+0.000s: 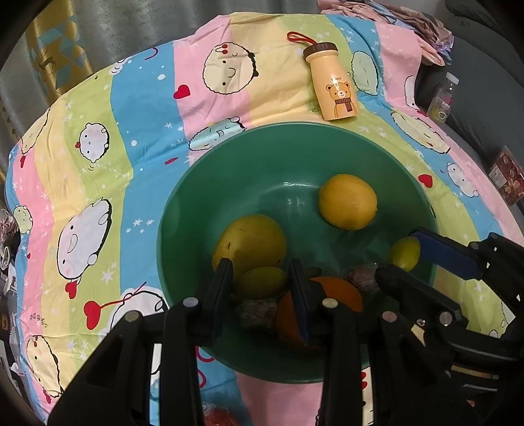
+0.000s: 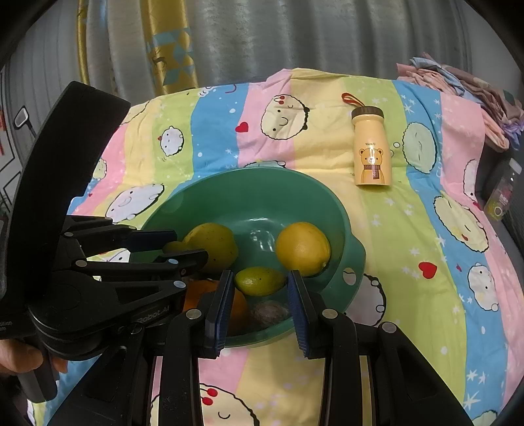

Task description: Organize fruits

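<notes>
**Table**, covered by a striped cartoon-print cloth [image 1: 98, 147].

1. Green bowl [image 1: 294, 126]: stands on the cloth toward the near edge of the table, about midway along it. It holds all the fruit listed below.
2. Large yellow-green fruit [image 1: 250, 242]: left part of the bowl, against the near wall.
3. Round yellow fruit [image 1: 347, 201]: far right part of the bowl, apart from the others.
4. Orange [image 1: 337, 291]: near side of the bowl, partly hidden behind the left gripper's finger.
5. Brown rough-skinned lump [image 1: 255, 313]: bottom of the bowl beside the orange. A second one [image 1: 362, 278] lies to the right of the orange. I cannot tell what kind of fruit they are.
6. First lime [image 1: 260, 281]: inside the bowl, just in front of the large yellow-green fruit and between the jaws of the left gripper [image 1: 260, 272], which are closed against its two sides.
7. Second lime [image 2: 260, 281]: at the right near side of the bowl, clamped between the jaws of the right gripper [image 2: 259, 275].
8. Yellow bottle [image 1: 332, 83]: bear print, brown cap, red loop. It lies on its side toward the far edge, beyond the bowl and to its right.
9. Pile of folded fabrics [image 1: 409, 19]: far right corner.
10. A hand [image 2: 19, 357] grasps the left gripper's handle.
</notes>
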Motion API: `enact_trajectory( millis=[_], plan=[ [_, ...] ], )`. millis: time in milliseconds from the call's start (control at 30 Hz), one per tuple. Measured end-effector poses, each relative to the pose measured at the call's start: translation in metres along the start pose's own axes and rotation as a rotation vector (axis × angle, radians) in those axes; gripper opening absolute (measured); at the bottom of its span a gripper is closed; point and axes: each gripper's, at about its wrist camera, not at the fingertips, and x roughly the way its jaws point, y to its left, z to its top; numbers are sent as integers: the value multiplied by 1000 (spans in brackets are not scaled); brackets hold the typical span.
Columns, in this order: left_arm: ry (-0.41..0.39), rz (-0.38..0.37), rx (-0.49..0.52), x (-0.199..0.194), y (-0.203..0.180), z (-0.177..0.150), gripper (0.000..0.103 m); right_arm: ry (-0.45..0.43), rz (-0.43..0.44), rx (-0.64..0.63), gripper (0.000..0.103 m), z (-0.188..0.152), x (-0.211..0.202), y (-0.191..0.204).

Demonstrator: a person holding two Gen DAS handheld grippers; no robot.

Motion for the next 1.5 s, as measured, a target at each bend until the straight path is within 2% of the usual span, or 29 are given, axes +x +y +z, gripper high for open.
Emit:
enact_trajectory(
  millis=[367,667,1033,1500],
  plan=[
    [28,9,-6,7,2,2,35,2,3,5,35,2,2,-1],
    [18,4,13,2,2,13,35,-21,-15,21,35,10,2,-12],
    [37,-8,-26,12,12,30,35,42,-32,-40,35,35,23,-18],
    [67,-13,-1,25,14,36,35,99,-40,-82,35,38,42,-13]
  ],
)
